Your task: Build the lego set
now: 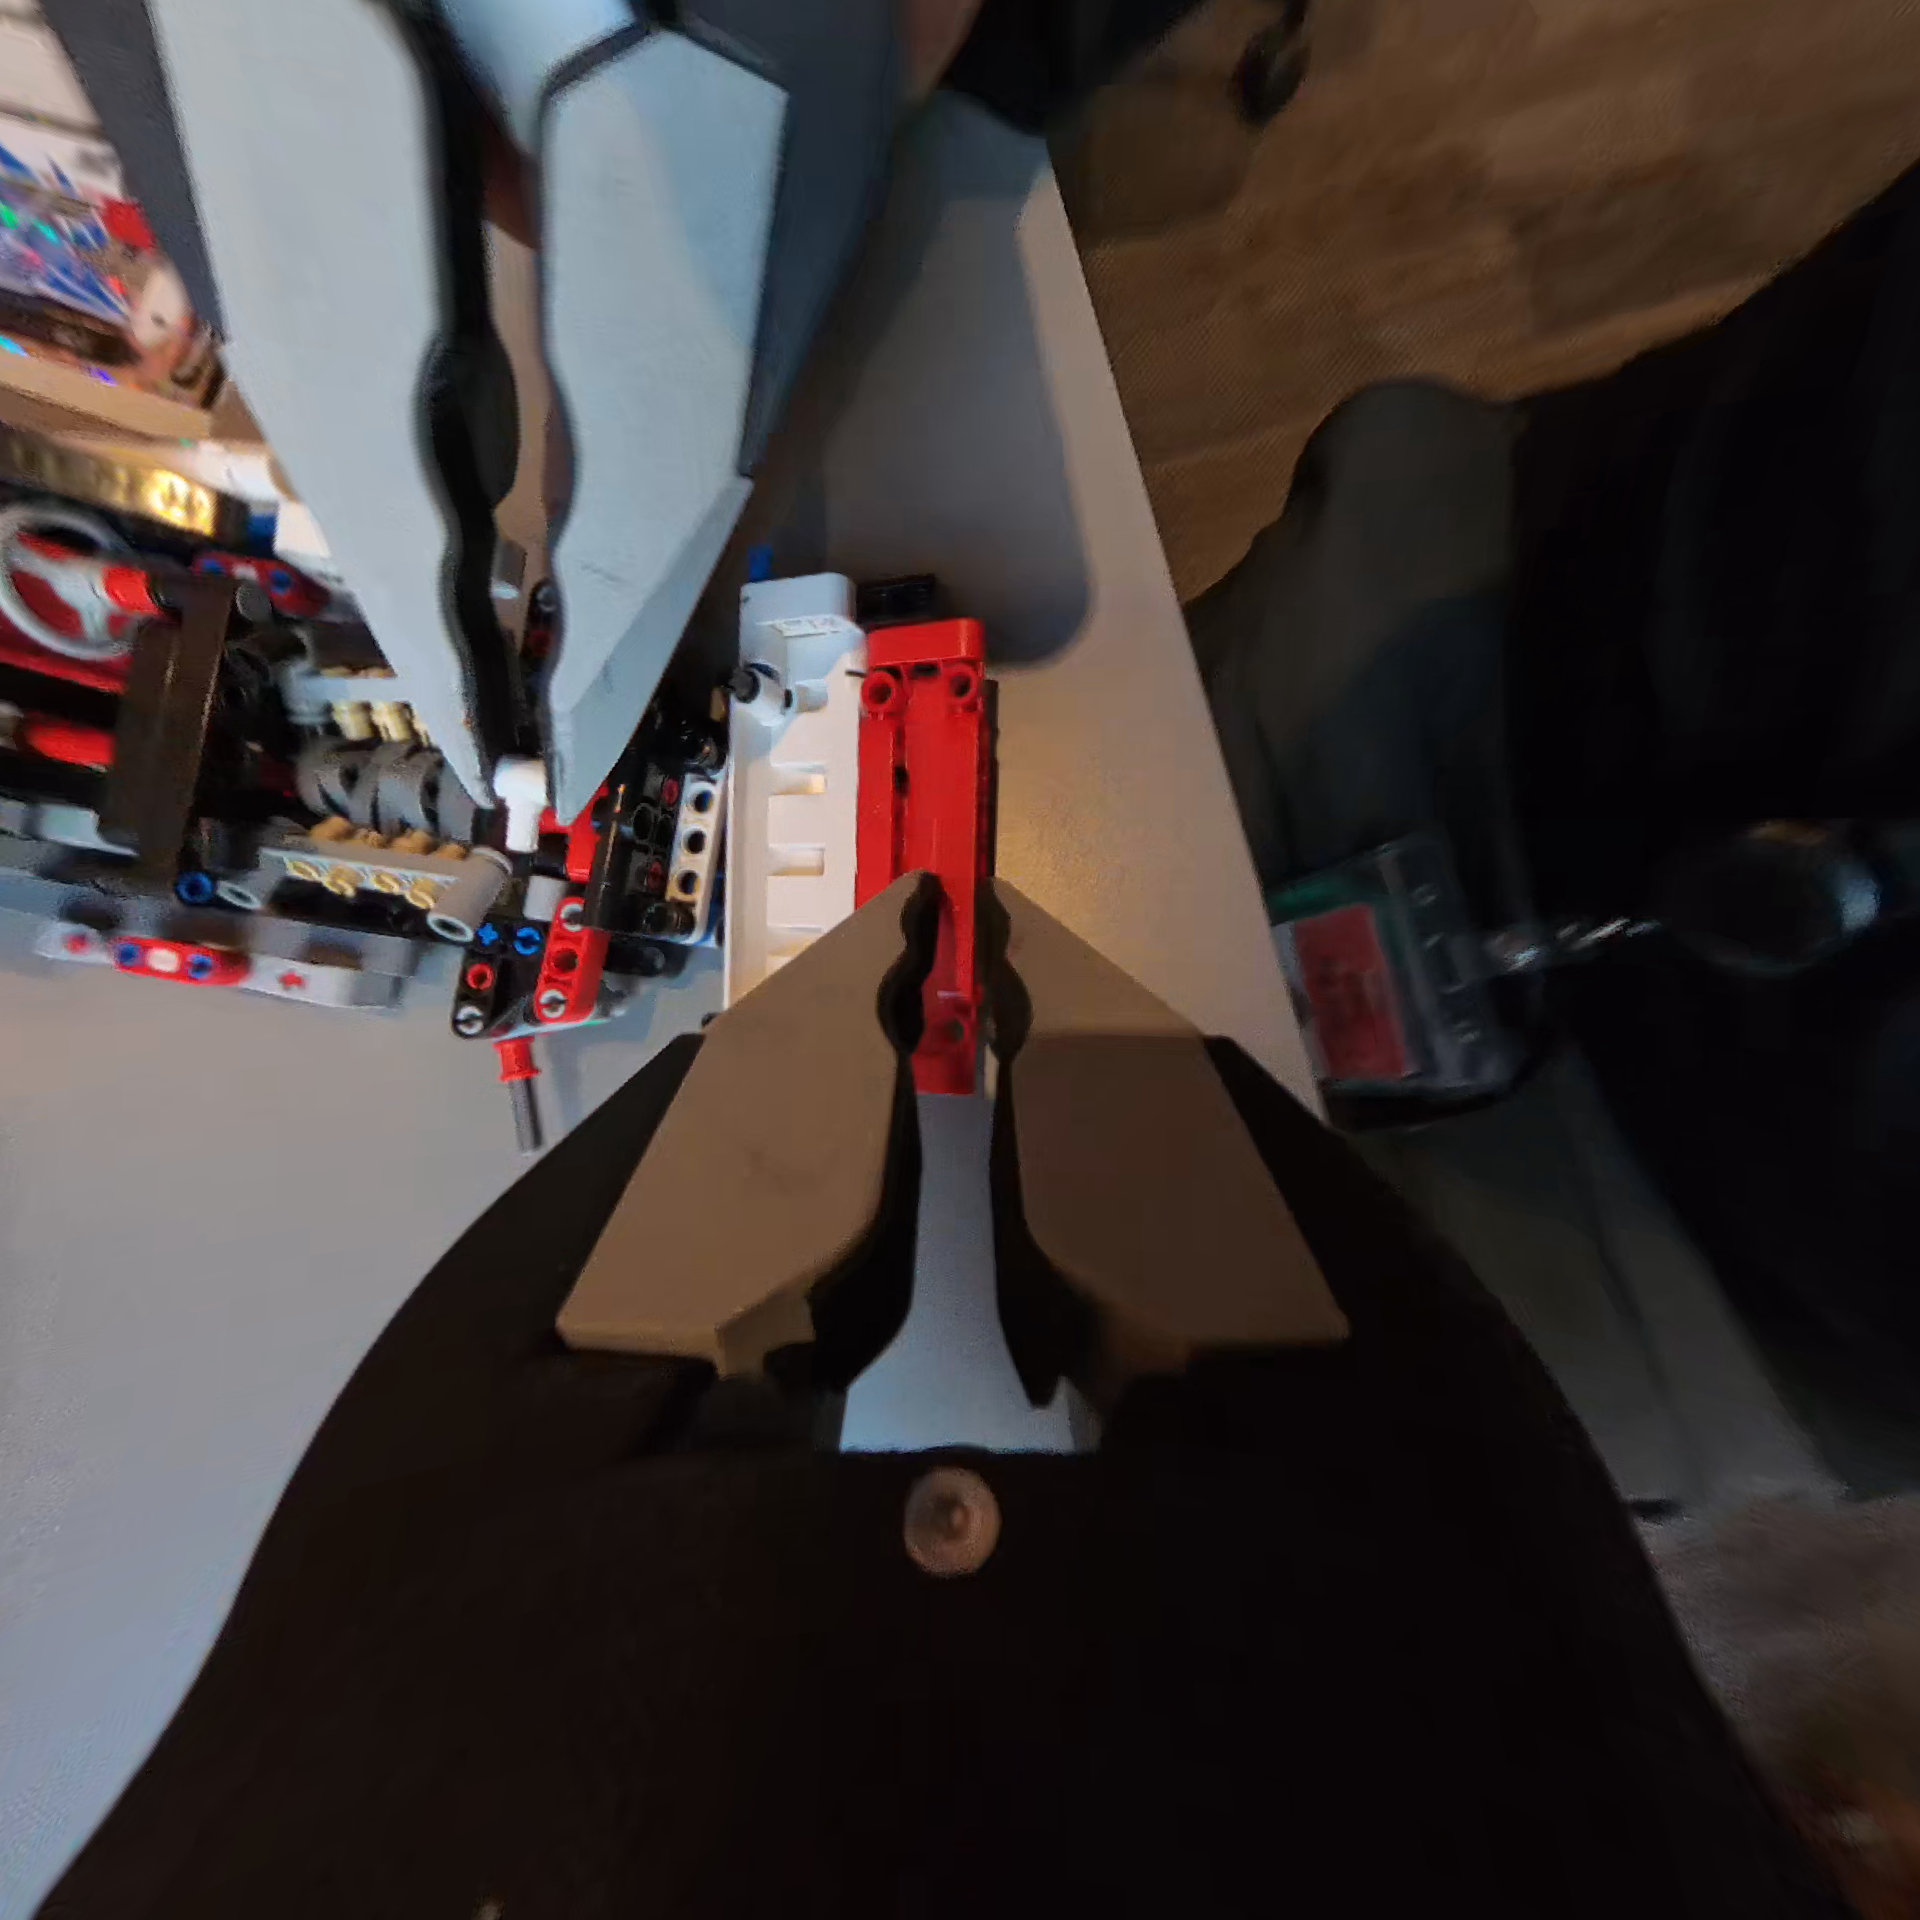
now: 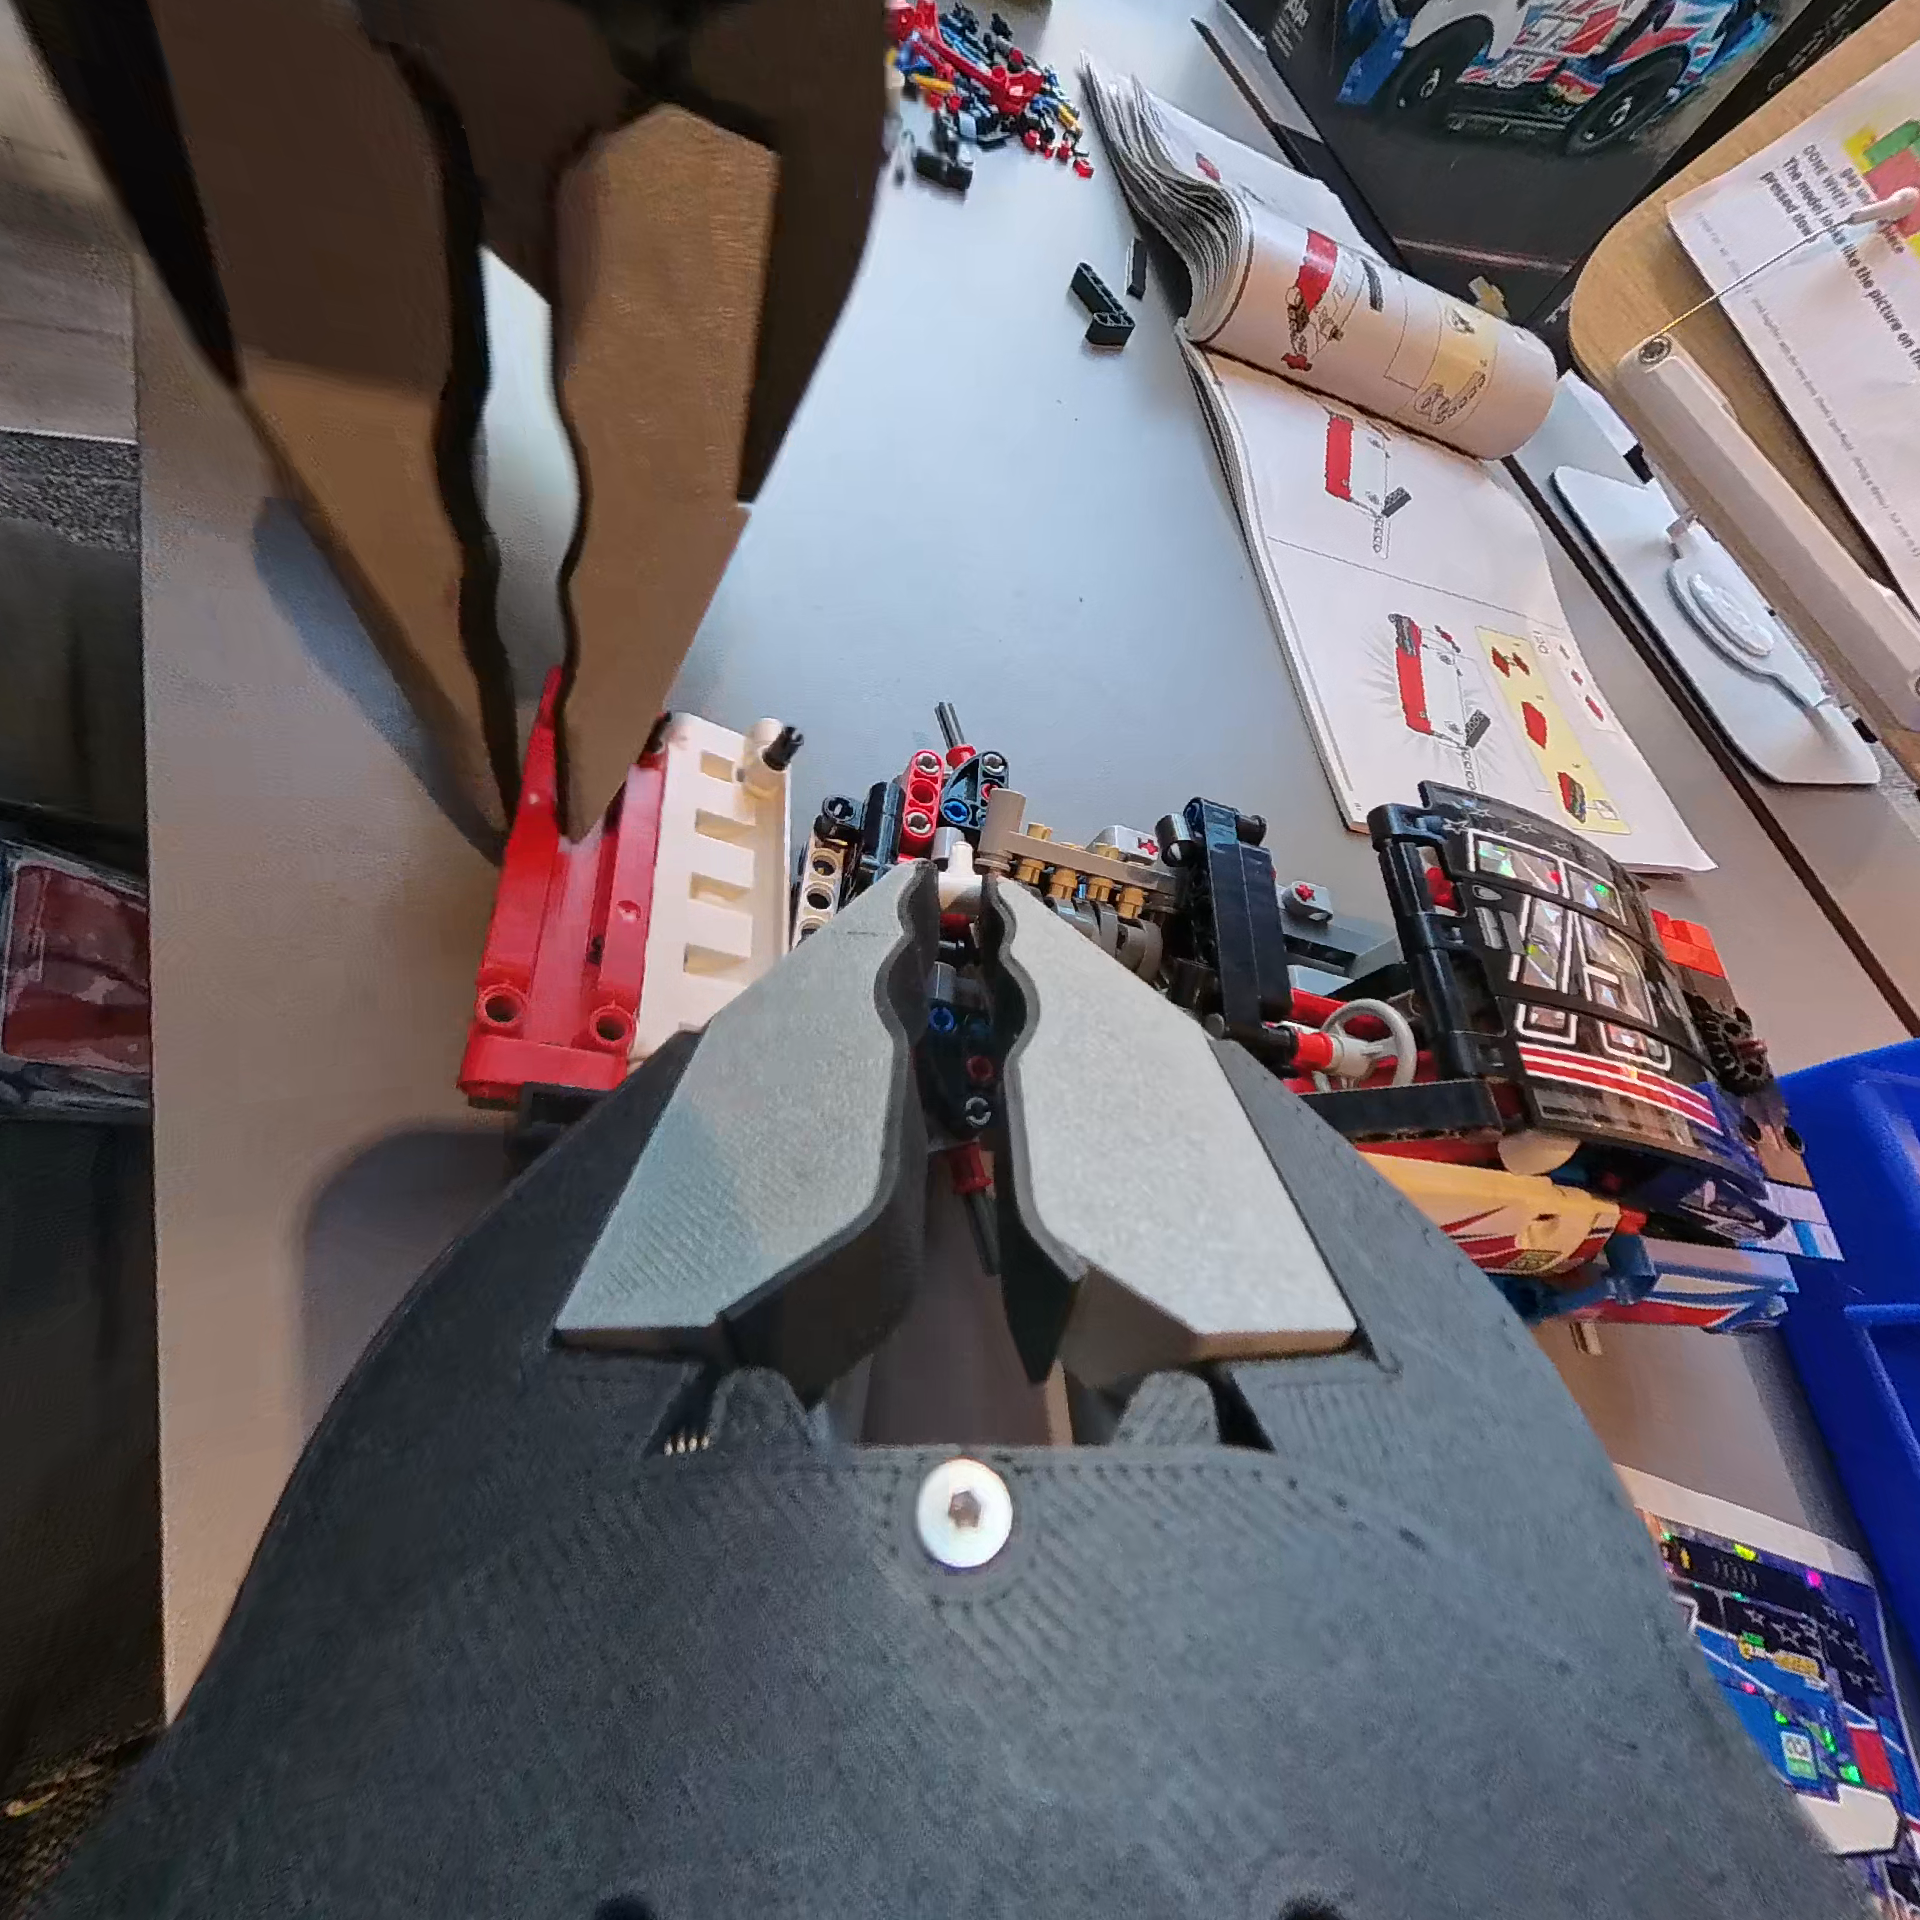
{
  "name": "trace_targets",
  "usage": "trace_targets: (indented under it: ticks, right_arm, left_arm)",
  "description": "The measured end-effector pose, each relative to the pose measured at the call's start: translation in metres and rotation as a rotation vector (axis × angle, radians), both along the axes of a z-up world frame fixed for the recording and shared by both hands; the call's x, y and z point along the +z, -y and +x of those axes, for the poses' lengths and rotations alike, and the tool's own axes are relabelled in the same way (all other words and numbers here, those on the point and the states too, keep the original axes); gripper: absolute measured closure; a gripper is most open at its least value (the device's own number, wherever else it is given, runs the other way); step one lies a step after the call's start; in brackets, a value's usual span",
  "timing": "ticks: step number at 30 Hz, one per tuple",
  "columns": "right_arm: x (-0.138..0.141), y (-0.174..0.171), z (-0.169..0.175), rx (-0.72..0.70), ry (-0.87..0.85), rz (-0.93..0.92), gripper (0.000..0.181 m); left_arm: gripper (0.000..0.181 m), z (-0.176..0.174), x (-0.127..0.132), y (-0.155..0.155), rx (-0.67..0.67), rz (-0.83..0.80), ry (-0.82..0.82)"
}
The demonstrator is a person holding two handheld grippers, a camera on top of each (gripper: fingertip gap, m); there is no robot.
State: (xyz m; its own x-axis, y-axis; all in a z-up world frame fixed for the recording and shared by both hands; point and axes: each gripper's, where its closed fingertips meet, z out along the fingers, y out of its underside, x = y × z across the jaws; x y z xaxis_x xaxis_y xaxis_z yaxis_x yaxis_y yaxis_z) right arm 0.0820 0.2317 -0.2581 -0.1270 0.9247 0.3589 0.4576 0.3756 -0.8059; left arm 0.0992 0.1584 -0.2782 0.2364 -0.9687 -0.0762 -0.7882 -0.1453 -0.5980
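While its tips hide the contact, the left tool (image 1: 951, 904) clamps the red panel (image 1: 920, 790); the right tool (image 2: 961, 894) pinches a white pin (image 2: 958, 868).

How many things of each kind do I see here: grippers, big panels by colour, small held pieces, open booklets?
Grippers: 2 (left gripper, right gripper)
Red panel, held by the left gripper: 1
White panel: 1
White pin, held by the right gripper: 1
Open booklet: 1
Total: 6
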Motion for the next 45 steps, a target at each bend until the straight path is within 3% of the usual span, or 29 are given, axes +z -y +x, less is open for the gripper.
trace_targets:
  ticks: [7, 10, 19, 23, 27, 30, 33, 36, 41, 44, 45]
  right_arm:
    - [0.0, 0.001, 0.0, 0.028, 0.003, -0.024, 0.177]
    - [0.0, 0.001, 0.0, 0.022, 0.003, -0.023, 0.177]
    - [0.006, -0.01, 0.005, -0.015, -0.029, -0.091, 0.176]
    - [0.009, -0.018, 0.01, -0.053, -0.05, -0.112, 0.177]
    - [0.009, -0.019, 0.017, -0.07, -0.052, -0.072, 0.177]
    - [0.013, -0.017, 0.023, -0.071, -0.076, -0.089, 0.177]
    - [0.017, -0.009, 0.028, -0.059, -0.093, -0.113, 0.177]
    - [0.02, 0.005, 0.034, -0.03, -0.094, -0.119, 0.177]
    - [0.024, 0.025, 0.047, 0.003, -0.084, -0.109, 0.177]
    - [0.028, 0.028, 0.052, 0.003, -0.091, -0.119, 0.177]
    - [0.029, 0.029, 0.052, 0.005, -0.096, -0.125, 0.177]
  left_arm:
    - [0.178, -0.002, 0.028, -0.002, 0.068, -0.615, 0.232]
    - [0.177, -0.003, 0.038, -0.013, 0.064, -0.804, 0.338]
    - [0.181, -0.018, 0.04, -0.043, 0.142, -0.973, 0.505]
    - [0.181, -0.022, 0.036, -0.053, 0.203, -0.853, 0.5]
    - [0.178, -0.035, 0.054, -0.041, 0.169, -0.433, 0.364]
    - [0.145, -0.03, 0.051, -0.014, 0.125, -0.152, 0.249]
    - [0.133, -0.018, 0.036, 0.002, 0.054, 0.076, 0.168]
    - [0.132, -0.01, 0.017, 0.011, -0.058, 0.168, 0.051]
    - [0.136, -0.011, -0.001, -0.003, -0.207, 0.293, -0.162]
    - [0.162, -0.007, -0.01, 0.0, -0.272, 0.237, -0.192]
    - [0.162, -0.005, -0.01, -0.001, -0.289, 0.245, -0.184]
